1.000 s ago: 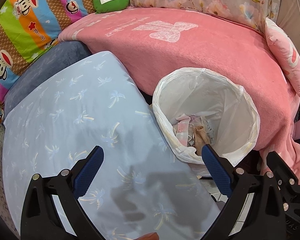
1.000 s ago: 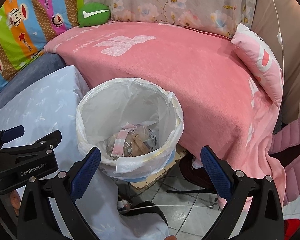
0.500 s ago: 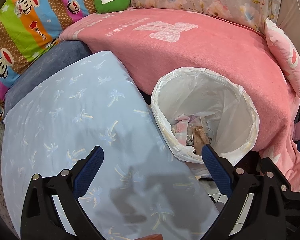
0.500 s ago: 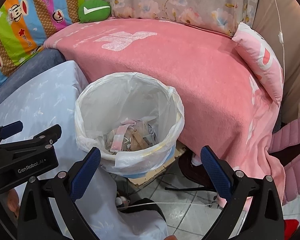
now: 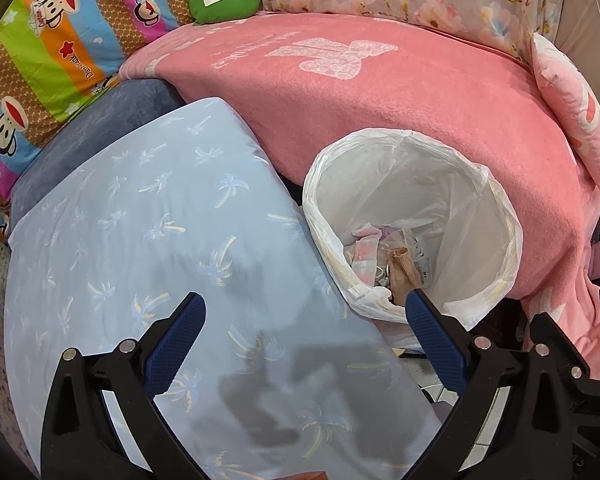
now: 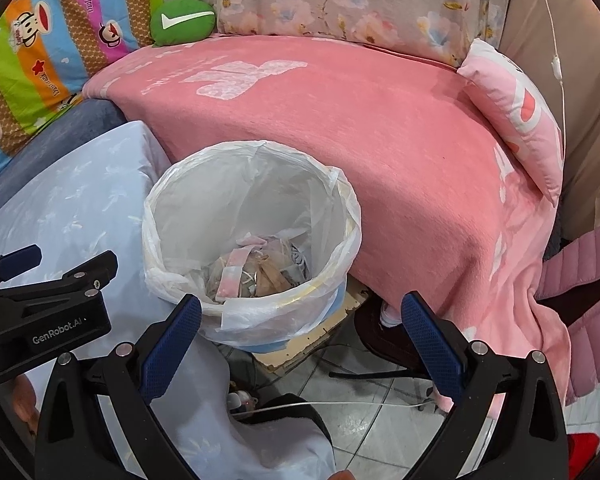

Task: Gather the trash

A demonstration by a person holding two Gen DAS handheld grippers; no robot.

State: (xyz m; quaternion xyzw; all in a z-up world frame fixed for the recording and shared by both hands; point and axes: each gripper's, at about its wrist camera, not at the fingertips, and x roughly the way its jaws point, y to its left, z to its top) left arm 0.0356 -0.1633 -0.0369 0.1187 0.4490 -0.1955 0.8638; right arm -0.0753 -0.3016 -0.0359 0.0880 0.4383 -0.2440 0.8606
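Observation:
A round bin lined with a white plastic bag point(image 5: 496, 208) point(image 6: 160, 216) stands between a light blue cushion and a pink-covered sofa. Crumpled trash point(image 5: 396, 256) point(image 6: 256, 272), pink, white and brown paper, lies at its bottom. My left gripper point(image 5: 304, 312) is open and empty, hovering over the blue cushion just left of the bin. Over the bin's near rim my right gripper point(image 6: 300, 312) also stands open with nothing between its fingers. The left gripper's black body point(image 6: 44, 304) shows at the left of the right wrist view.
The light blue cushion with a palm print point(image 5: 140, 220) fills the left. A pink blanket point(image 5: 380, 100) covers the sofa behind the bin, with a pink pillow point(image 6: 516, 108) at right and a green cushion point(image 5: 224, 0) at the back. Tiled floor with a thin cable point(image 6: 340, 404) lies below.
Both grippers have drifted slightly, so the bin sits a little lower in the views. Both stay open and empty. Nothing in the bin has moved.

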